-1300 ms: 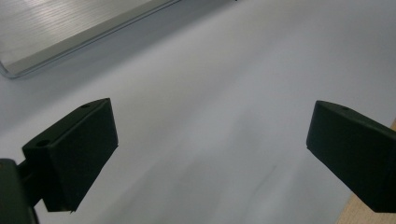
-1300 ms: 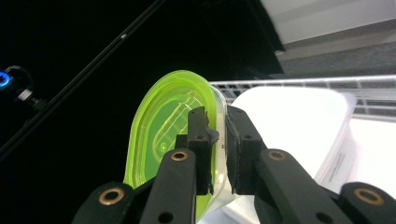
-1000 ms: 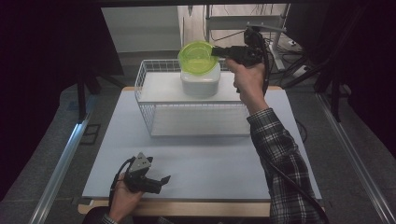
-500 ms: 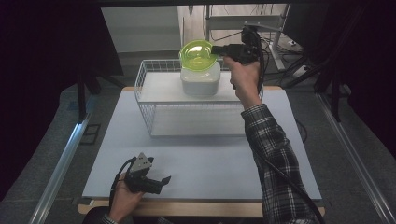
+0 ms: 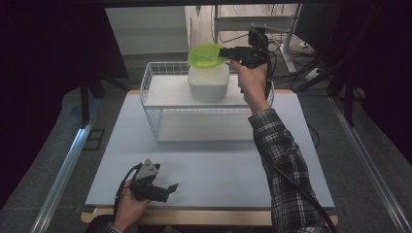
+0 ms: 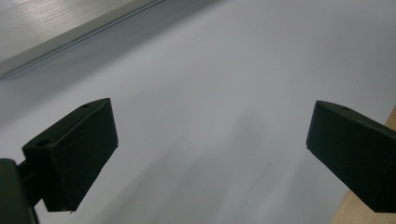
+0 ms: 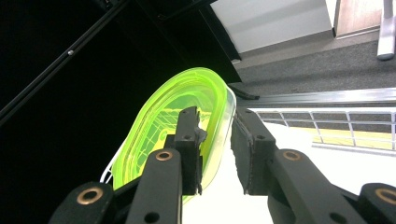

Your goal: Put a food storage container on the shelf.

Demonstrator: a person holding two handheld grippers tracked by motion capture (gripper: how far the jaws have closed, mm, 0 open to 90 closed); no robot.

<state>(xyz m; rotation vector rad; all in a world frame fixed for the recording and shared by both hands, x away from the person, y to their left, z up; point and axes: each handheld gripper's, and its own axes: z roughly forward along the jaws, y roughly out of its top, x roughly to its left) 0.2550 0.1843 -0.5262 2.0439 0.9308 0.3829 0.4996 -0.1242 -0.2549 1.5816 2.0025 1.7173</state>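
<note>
A bright green translucent lid (image 5: 206, 56) stands tilted over a white plastic container (image 5: 209, 81) inside a white wire basket (image 5: 155, 82) at the back of the table. My right gripper (image 5: 224, 51) reaches it from the right. In the right gripper view the lid's (image 7: 182, 116) rim lies between the jaws of my right gripper (image 7: 217, 135). These jaws have just been opening: one pad lies against the lid and a gap shows before the other. My left gripper (image 5: 170, 190) rests open near the front edge, with bare white table between the jaws of my left gripper (image 6: 210, 154).
The white tabletop (image 5: 218, 160) spreads between the basket and the front wooden edge (image 5: 204, 216). Metal rails (image 5: 63, 170) run along both sides of the table. Shelving and cables (image 5: 272, 29) stand behind the basket.
The right hand and the lid have edged slightly up and to the left over the container. The left hand has stayed put.
</note>
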